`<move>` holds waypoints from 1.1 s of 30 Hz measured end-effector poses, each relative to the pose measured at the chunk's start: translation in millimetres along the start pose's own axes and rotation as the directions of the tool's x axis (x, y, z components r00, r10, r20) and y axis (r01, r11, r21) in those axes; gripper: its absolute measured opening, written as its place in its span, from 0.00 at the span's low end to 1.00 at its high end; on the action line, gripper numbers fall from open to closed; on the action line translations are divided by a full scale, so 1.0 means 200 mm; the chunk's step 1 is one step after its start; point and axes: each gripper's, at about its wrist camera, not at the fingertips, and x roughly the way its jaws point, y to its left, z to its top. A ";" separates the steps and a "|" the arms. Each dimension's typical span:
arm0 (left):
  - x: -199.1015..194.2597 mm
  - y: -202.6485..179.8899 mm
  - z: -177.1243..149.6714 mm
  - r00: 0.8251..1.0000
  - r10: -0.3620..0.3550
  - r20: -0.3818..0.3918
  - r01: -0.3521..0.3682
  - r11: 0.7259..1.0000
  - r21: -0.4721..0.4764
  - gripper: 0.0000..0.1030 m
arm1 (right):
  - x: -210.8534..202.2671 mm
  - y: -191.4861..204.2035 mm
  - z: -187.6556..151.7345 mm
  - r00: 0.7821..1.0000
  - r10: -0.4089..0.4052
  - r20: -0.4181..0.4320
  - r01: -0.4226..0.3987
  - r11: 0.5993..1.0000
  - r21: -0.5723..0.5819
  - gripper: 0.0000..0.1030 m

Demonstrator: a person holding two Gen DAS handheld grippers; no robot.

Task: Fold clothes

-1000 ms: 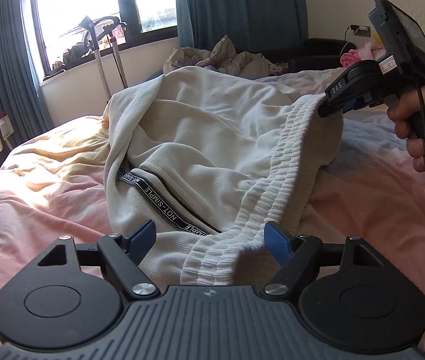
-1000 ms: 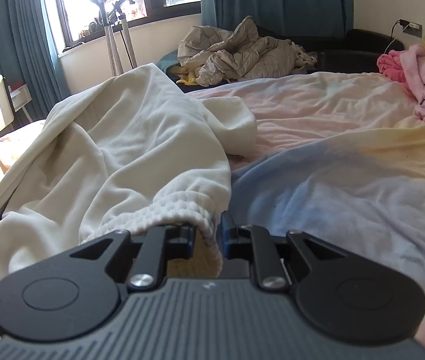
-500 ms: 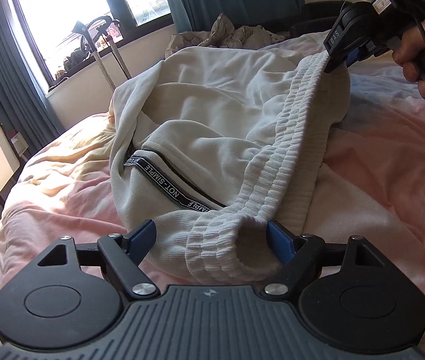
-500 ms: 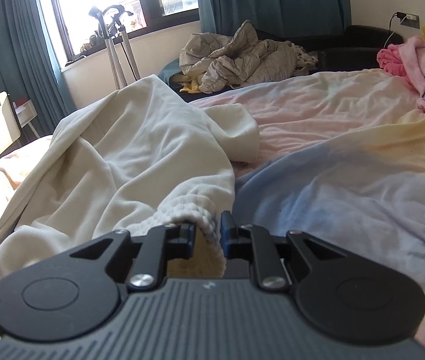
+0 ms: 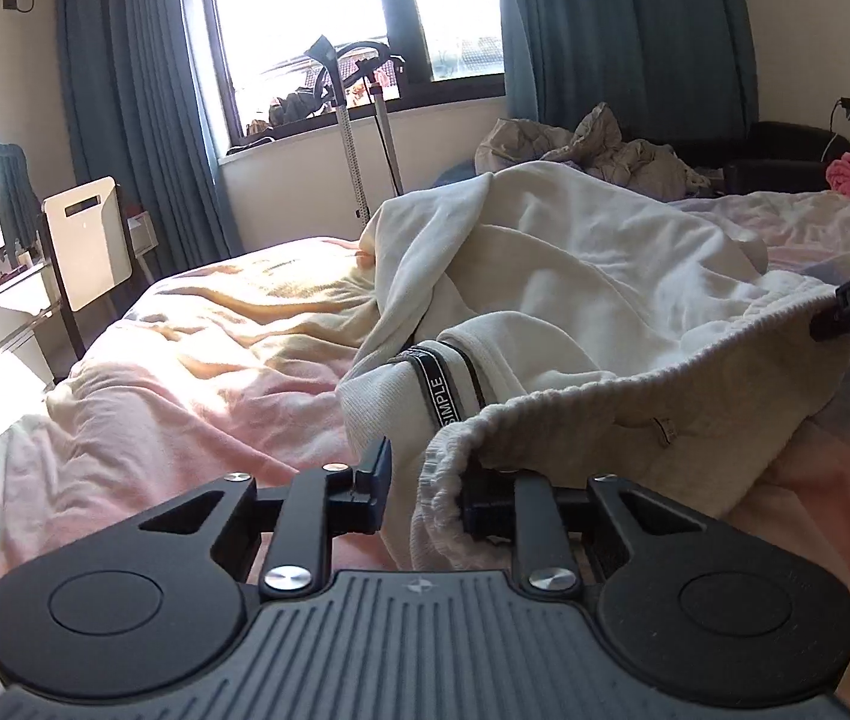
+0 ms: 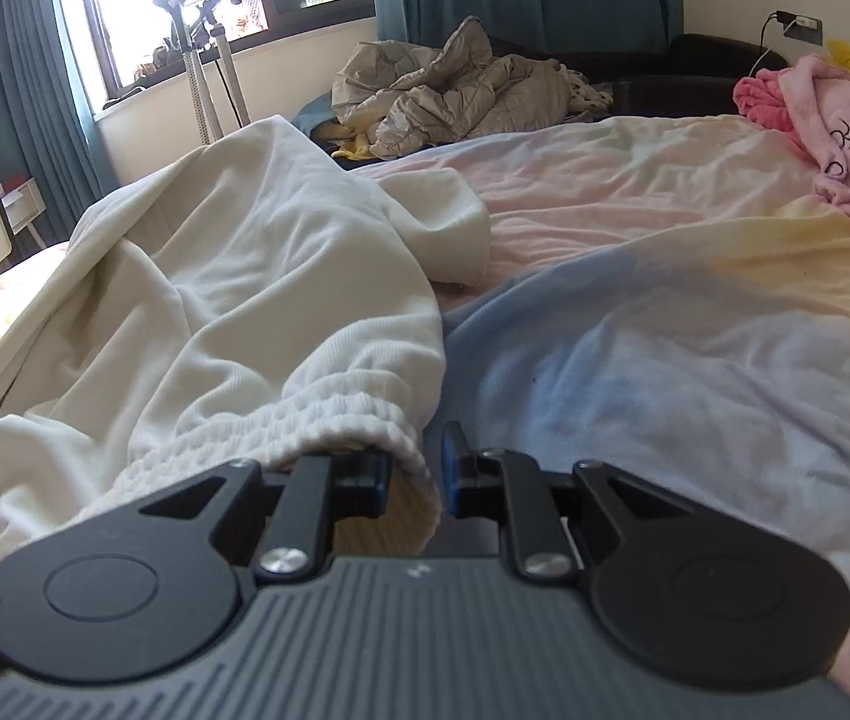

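Note:
Cream sweatpants (image 5: 575, 276) with a ribbed elastic waistband (image 5: 605, 414) and a black lettered tape lie spread over the bed. My left gripper (image 5: 425, 489) is closing its jaws, and the near end of the waistband is pinched between the pads. In the right wrist view the sweatpants (image 6: 245, 276) run off to the left. My right gripper (image 6: 416, 474) is shut on the other end of the waistband. Its tip also shows at the right edge of the left wrist view, the right gripper (image 5: 824, 324) holding the band taut and raised.
The bed sheet (image 6: 665, 330) is pink, yellow and pale blue. Pink clothes (image 6: 845, 138) lie at the far right, a crumpled grey quilt (image 6: 455, 90) beyond the bed. Metal stands (image 5: 359, 138) rise by the window, and a white chair (image 5: 89, 240) is at the left.
The left gripper's jaws came together from wide apart onto the waistband end, and its view swung left. The right gripper kept its grip and stayed where it was.

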 end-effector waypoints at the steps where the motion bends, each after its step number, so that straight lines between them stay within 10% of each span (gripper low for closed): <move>1: -0.02 0.03 0.03 0.999 0.009 0.032 -0.009 1.000 -0.026 0.18 | 0.00 0.00 -0.02 1.000 0.019 -0.003 -0.019 1.000 0.019 0.16; 10: -0.19 0.55 0.52 0.970 0.090 0.224 -0.024 0.960 -0.280 0.11 | -0.39 0.28 -0.13 0.960 0.221 0.170 -0.235 0.970 0.063 0.07; 18: -0.09 1.14 0.85 0.932 0.233 0.278 -0.145 0.942 -0.304 0.10 | -0.74 0.83 -0.23 0.810 0.543 0.222 -0.541 0.838 -0.076 0.08; 24: 0.35 1.52 0.80 0.913 0.383 0.141 -0.338 0.903 -0.266 0.11 | -0.65 1.48 -0.33 0.693 0.718 0.068 -0.697 0.691 -0.194 0.10; 33: 0.90 1.80 0.41 0.890 0.442 -0.111 -0.455 0.849 -0.269 0.11 | -0.24 1.98 -0.43 0.654 0.748 -0.117 -0.743 0.605 -0.286 0.11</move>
